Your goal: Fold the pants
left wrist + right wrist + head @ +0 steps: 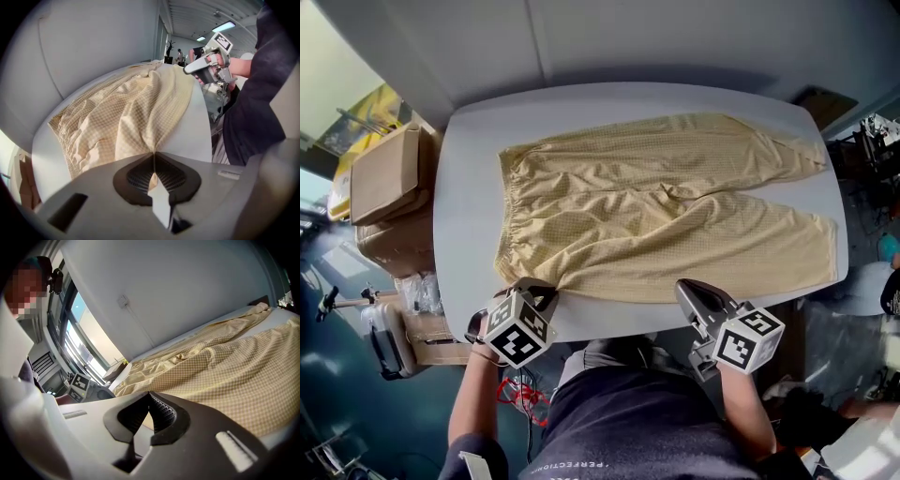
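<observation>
Pinching pants [656, 206]: left gripper [153, 153] jaws; right gripper [149, 393] jaws pressed together (catch unclear).

Pale grey table [464, 206] bears yellow checked pants [656, 211] spread flat

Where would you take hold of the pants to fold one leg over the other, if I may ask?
Grip the pants along their near edge, at the waistband corner and the near leg's outer seam, coming from the person's side. They lie spread flat, and that edge runs free beside the table rim.
</observation>
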`<state>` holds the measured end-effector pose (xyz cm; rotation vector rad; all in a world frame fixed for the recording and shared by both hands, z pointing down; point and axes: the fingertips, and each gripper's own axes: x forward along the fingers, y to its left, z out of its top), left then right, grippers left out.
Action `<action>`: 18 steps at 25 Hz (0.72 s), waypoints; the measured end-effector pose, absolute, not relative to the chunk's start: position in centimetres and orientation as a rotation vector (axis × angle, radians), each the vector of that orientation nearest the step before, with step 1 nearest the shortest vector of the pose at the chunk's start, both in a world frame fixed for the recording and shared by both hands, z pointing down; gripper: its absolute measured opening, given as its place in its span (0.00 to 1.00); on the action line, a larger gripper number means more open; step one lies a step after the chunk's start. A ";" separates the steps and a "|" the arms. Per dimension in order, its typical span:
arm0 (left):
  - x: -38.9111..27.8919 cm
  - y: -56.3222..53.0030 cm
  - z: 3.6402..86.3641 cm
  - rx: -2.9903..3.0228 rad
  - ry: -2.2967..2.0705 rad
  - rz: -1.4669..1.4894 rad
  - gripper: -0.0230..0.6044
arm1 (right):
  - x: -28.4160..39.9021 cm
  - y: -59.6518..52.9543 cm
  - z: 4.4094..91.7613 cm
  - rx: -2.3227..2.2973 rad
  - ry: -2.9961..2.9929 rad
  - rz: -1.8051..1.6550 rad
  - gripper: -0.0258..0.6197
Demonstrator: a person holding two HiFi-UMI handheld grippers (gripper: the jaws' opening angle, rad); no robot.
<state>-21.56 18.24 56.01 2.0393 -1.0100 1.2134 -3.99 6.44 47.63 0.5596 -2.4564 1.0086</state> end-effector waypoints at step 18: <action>-18.9 10.9 50.5 1.989 -1.192 1.090 0.05 | 7.1 0.7 48.8 0.704 -2.383 0.830 0.16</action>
